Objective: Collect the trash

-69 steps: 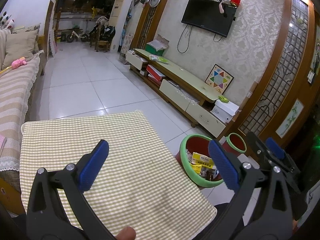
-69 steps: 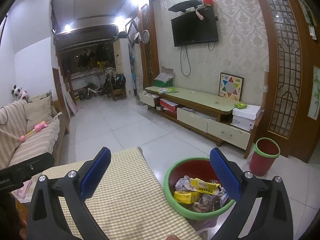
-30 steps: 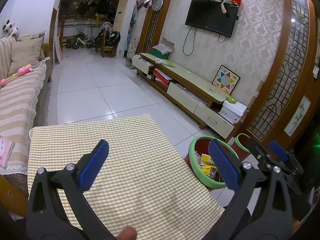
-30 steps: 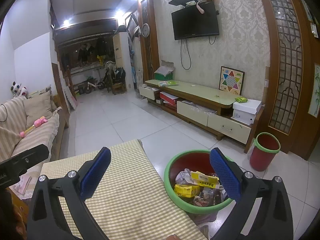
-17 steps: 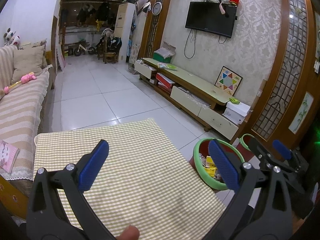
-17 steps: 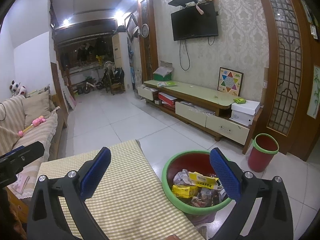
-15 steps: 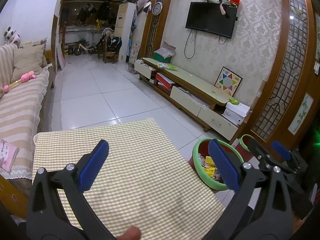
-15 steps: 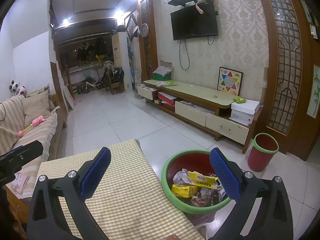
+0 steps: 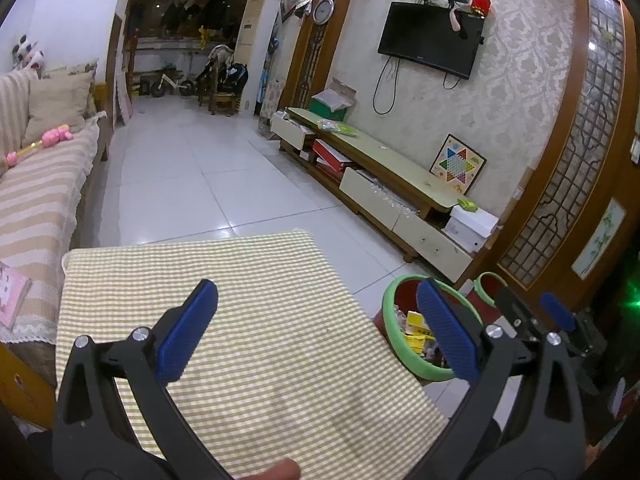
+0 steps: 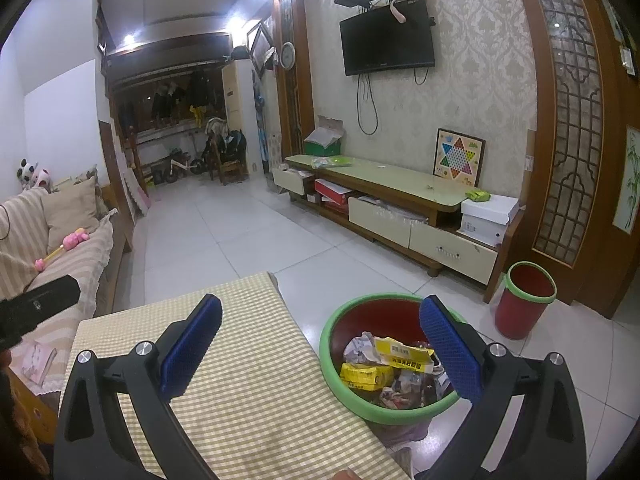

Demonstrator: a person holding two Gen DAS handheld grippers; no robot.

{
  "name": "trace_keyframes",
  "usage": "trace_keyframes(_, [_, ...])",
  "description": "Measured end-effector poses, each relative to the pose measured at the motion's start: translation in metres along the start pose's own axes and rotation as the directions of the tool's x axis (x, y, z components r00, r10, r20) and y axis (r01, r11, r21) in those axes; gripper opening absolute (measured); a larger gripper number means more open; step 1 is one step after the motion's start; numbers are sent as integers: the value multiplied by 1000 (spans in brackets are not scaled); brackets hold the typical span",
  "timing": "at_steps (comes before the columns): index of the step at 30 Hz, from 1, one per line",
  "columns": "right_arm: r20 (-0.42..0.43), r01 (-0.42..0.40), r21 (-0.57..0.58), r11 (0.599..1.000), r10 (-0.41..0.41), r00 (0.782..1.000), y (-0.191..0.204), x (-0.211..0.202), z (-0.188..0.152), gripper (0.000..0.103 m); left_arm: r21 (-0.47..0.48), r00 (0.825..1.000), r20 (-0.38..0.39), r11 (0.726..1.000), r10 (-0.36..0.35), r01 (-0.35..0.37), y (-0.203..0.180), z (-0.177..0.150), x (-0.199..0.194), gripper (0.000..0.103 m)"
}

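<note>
White tiles run back through a living room with a TV [image 9: 430,51] on the wall and a low cabinet [image 9: 384,176] under it.

Left wrist view first: the left gripper [image 9: 318,328] hovers over a checked cloth [image 9: 248,320], blue pads spread wide apart, nothing between them. At four o'clock, just off the cloth's edge, sits the green-rimmed bin [image 9: 390,320], trash [image 9: 416,330] showing inside it. The right gripper [image 9: 532,314] pokes in at about three o'clock, beyond the bin, but how its jaws stand can't be told from this side. A striped sofa [image 9: 36,196] lines the nine o'clock side.

Right wrist view now: the right gripper [image 10: 320,344] has its jaws wide apart too, holding nothing. The bin [image 10: 340,376] sits at about four o'clock, beside the cloth [image 10: 256,392], partly behind the right pad. Yellow packets and crumpled wrappers, the trash [image 10: 384,368], are piled inside. A smaller bin [image 10: 526,300] stands at three o'clock near the cabinet [image 10: 400,200]. The cloth looks bare.
</note>
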State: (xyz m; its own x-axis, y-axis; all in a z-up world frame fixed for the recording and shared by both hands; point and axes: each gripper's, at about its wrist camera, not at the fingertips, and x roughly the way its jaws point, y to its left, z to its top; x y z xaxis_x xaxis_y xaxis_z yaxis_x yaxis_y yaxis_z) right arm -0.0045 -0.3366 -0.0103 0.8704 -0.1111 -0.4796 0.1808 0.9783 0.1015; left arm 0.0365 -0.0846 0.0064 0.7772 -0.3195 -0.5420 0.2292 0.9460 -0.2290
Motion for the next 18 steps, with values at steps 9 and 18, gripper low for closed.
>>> trace_keyframes(9, [-42, -4, -3, 1000, 4, 999, 3, 10, -7, 96, 3, 999, -7, 999, 36, -36, 0, -3, 6, 98])
trace_keyframes(18, [-168, -59, -69, 996, 47, 985, 23, 60, -42, 96, -15, 997, -21, 997, 74, -74, 14, -13, 13, 98])
